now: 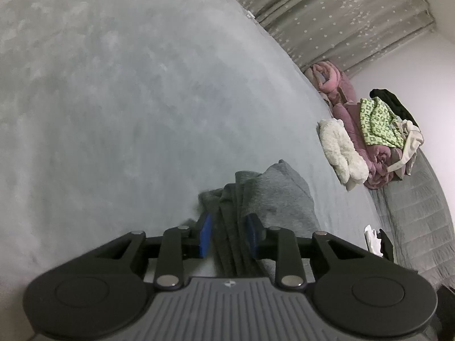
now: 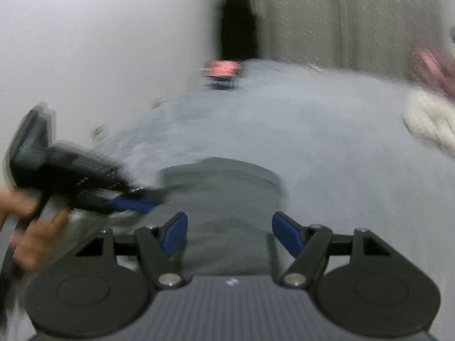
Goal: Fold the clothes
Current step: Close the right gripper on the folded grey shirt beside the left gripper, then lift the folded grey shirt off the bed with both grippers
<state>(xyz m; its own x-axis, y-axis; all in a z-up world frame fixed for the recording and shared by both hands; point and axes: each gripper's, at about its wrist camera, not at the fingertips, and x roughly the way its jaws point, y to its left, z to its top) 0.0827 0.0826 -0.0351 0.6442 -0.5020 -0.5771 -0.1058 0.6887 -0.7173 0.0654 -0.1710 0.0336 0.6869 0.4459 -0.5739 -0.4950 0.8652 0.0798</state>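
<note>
Two grippers work a grey garment on a pale blue bedspread. Left gripper is clenched on bunched folds of the cloth; right gripper hovers over it, jaws spread wide. Piled clothes sit along the bed's far edge, near the curtain.

A wide bed under a pale blue-grey plush cover fills most of both views. Grey curtains dotted with small pale stars hang along its far side, meeting a plain white wall at the right. A quilted grey cover lies at the bed's right edge. Another white wall rises at the left, with a dark gap beside the curtains. The light is dim and even.
</note>
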